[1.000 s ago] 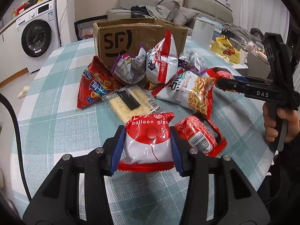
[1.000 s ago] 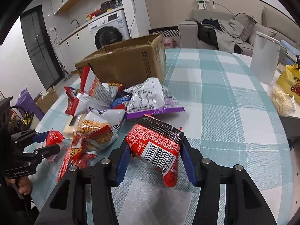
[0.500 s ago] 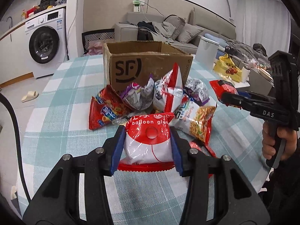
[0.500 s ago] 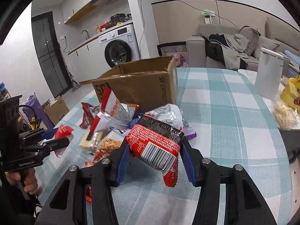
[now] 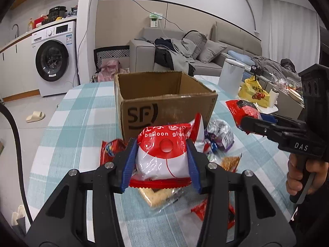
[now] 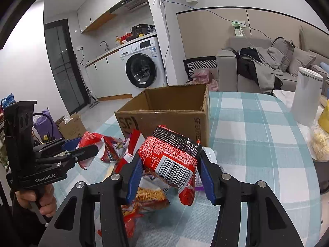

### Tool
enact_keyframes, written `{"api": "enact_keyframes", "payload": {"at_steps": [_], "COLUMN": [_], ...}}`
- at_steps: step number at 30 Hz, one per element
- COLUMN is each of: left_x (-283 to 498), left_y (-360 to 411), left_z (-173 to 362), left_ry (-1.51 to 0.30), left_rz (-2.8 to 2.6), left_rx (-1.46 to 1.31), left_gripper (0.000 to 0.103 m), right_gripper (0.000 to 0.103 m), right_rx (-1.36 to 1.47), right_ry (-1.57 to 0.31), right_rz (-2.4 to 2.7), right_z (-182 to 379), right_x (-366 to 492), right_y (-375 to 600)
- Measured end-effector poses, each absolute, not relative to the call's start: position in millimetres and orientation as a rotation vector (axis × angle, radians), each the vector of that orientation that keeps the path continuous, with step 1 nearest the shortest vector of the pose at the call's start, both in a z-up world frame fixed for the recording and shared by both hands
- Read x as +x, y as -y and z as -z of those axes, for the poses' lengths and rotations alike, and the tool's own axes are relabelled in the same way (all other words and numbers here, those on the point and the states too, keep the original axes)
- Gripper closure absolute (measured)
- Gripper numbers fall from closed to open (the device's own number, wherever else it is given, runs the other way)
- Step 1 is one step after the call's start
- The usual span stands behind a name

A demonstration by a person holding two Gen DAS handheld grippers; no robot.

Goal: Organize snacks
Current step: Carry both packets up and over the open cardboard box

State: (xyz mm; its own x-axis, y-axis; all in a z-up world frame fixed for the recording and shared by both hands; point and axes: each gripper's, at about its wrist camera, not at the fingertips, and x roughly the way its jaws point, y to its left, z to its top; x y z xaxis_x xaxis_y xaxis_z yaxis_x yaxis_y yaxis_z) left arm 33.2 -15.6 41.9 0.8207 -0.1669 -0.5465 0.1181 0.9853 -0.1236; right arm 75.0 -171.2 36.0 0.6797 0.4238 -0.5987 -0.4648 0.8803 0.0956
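Both tongs grip packets: left tongs [image 5: 162, 160] the balloon-glue bag [image 5: 162, 154], right tongs [image 6: 170, 171] the red barcode packet [image 6: 170, 160]. Clear the far cardboard box [image 5: 164, 107] rim (open top) before releasing.

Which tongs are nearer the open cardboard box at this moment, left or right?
Too close to call. The left tongs, shut on the balloon glue bag, and the right tongs, shut on the red barcode packet, both hang just short of the cardboard box.

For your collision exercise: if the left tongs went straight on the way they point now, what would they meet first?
Most likely the near wall of the cardboard box, directly beyond the left tongs and their balloon glue packet; depth is unclear.
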Motion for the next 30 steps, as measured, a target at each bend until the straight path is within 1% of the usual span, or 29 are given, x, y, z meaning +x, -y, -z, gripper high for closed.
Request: {"api": "enact_keyframes", "payload": {"at_steps": [16,30], "left_x": [99.0,179.3], "left_y": [12.9,8.7], "left_z": [-73.0,-69.6], "left_ry": [-0.527,-0.546], "left_rz": [0.086,0.058], "left_rx": [-0.089,-0.09], "left_gripper": [0.06,0.06], "right_gripper": [0.051,0.051], "right_rx": [-0.054,-0.066], "right_ry": [-0.637,-0.661], "right_rz": [-0.529,-0.516], "right_z": [-59.5,-54.7], "right_x": [120.8,168.2], "right_y": [147.1,121.8]}}
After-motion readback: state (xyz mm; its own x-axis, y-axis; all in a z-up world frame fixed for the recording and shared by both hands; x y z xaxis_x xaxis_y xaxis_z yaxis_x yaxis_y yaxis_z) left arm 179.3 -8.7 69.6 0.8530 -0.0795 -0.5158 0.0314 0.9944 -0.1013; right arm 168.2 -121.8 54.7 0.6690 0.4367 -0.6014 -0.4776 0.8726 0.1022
